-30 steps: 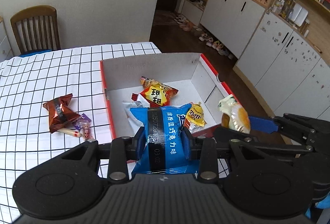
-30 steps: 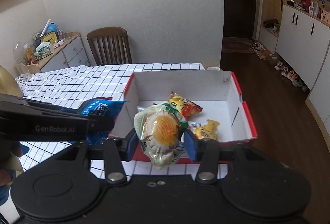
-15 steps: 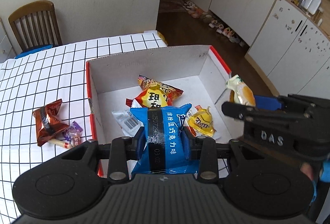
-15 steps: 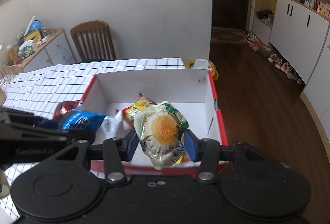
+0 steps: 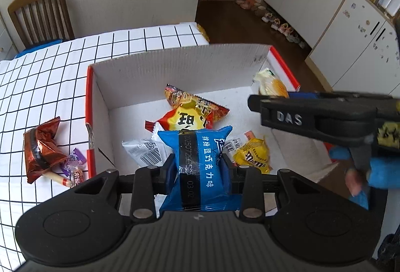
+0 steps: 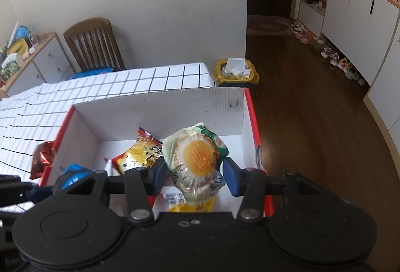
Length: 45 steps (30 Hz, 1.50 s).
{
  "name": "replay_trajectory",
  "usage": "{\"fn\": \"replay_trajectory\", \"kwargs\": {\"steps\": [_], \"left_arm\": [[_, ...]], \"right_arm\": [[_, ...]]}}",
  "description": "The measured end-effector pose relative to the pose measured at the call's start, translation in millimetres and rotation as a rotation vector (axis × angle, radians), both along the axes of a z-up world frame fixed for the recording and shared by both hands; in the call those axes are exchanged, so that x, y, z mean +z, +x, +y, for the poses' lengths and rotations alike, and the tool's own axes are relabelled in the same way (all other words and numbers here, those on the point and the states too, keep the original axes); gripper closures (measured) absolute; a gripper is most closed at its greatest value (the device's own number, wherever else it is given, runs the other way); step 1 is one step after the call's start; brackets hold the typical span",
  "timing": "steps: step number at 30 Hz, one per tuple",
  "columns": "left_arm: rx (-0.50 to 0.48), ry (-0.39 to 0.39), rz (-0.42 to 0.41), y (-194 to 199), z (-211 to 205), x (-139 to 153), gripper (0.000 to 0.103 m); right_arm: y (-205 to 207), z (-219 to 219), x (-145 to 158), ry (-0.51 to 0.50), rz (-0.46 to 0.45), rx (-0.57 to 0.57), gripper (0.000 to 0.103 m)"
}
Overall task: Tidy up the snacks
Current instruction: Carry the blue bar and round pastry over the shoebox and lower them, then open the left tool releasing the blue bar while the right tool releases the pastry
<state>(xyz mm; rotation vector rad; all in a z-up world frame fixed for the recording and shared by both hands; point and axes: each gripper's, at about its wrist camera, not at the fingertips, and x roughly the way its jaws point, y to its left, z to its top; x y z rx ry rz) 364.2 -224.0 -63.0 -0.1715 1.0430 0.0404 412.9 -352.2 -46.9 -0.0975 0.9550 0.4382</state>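
My left gripper (image 5: 198, 168) is shut on a blue snack packet (image 5: 200, 162), held over the near part of a white cardboard box with red edges (image 5: 175, 71). My right gripper (image 6: 193, 173) is shut on a clear packet with a yellow round cake (image 6: 195, 159), held above the box's right side (image 6: 251, 116); that cake packet (image 5: 271, 85) and the right gripper's arm also show at the right of the left wrist view. In the box lie a red-yellow packet (image 5: 192, 114), a yellow candy bag (image 5: 252, 155) and a silver packet (image 5: 145, 153).
On the checked tablecloth (image 5: 50, 76), left of the box, lie a brown wrapper (image 5: 41, 149) and small candies (image 5: 72, 169). A wooden chair (image 6: 93, 44) stands behind the table, a yellow waste bin (image 6: 236, 71) beside its far corner. A person's fingers (image 5: 355, 180) hold the right gripper.
Both grippers moved forward and lower, from in front of the box to over it, each keeping its packet. The box now fills more of both views.
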Motion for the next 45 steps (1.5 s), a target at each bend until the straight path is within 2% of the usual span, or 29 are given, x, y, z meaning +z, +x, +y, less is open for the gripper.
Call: {"fn": "replay_trajectory", "kwargs": {"steps": [12, 25, 31, 36, 45], "left_arm": [[-0.031, 0.019, 0.058, 14.2, -12.0, -29.0, 0.068], [-0.054, 0.029, 0.127, 26.3, -14.3, -52.8, 0.068], [-0.080, 0.050, 0.121, 24.5, -17.4, -51.8, 0.067], [-0.063, 0.019, 0.089, 17.1, -14.0, -42.2, 0.051], [-0.041, -0.010, 0.018, -5.1, -2.5, -14.2, 0.050]], "right_arm": [[19.5, 15.8, -26.9, -0.049, 0.075, 0.033, 0.056], [18.0, 13.2, -40.6, -0.063, 0.133, 0.047, 0.054], [13.3, 13.4, -37.2, -0.056, 0.122, 0.053, 0.048], [8.9, 10.8, -28.3, -0.051, 0.099, 0.053, 0.043], [-0.6, 3.6, -5.0, -0.022, 0.058, 0.047, 0.041]]}}
